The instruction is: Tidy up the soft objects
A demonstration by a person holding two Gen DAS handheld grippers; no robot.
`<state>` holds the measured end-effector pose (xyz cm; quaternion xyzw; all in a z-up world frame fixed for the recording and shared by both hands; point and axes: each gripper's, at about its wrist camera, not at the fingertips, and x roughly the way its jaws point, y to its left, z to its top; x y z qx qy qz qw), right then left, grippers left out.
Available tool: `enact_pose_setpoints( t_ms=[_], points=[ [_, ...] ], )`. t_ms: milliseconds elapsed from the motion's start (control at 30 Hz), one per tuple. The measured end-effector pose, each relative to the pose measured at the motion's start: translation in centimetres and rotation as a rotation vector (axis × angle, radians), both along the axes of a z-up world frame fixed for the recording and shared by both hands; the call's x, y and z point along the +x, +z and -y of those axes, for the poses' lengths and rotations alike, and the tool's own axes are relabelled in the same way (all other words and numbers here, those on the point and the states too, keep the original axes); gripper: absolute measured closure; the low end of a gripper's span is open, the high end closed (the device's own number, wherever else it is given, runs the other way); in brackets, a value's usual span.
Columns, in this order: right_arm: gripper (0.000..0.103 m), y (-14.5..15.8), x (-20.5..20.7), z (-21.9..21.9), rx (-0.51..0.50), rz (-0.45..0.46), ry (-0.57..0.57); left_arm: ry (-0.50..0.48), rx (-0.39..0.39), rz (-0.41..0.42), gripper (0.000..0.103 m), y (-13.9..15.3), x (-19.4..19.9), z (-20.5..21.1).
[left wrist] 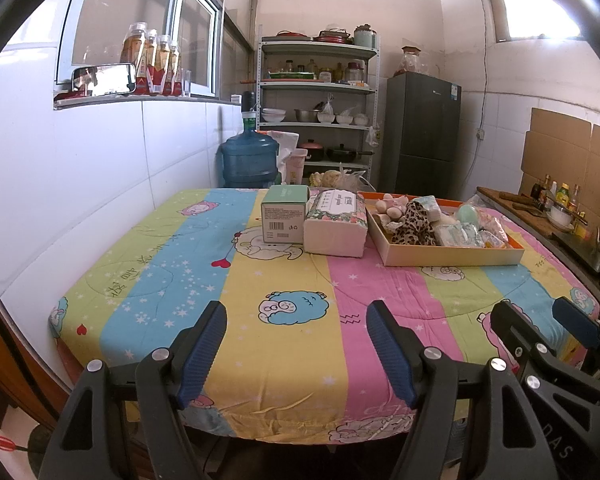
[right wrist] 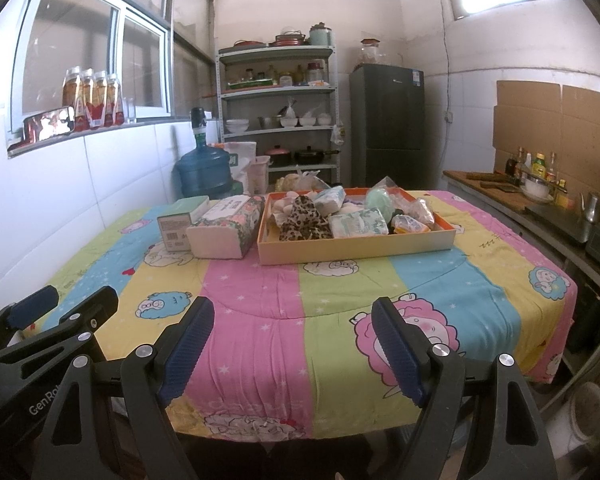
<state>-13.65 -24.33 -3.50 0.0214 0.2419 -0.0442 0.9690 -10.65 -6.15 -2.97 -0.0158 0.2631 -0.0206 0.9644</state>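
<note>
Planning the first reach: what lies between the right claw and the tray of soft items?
Only bare striped tablecloth separates the right claw from the tray, seen in the right wrist view.

Water jug (left wrist: 250,158), shelf rack (left wrist: 318,108) and fridge (left wrist: 422,132) stand behind.

The table's cloth (right wrist: 340,280) has yellow, pink, green and blue stripes with cartoon sheep. A leopard-print fabric (right wrist: 304,220) lies in the orange-rimmed tray (right wrist: 356,246). The tissue pack (left wrist: 336,216) is floral; the box (left wrist: 284,216) is green-topped.
</note>
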Motion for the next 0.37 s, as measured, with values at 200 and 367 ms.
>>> enact_pose_setpoints(
  t_ms=[200, 367],
  points=[
    [0.021, -0.01, 0.0, -0.03, 0.0, 0.0, 0.0, 0.004, 0.008, -0.004, 0.031, -0.08, -0.28, -0.04],
    [0.021, 0.01, 0.03, -0.04, 0.0, -0.001, 0.0, 0.01, 0.006, 0.001, 0.03, -0.13, -0.34, 0.04]
  ],
)
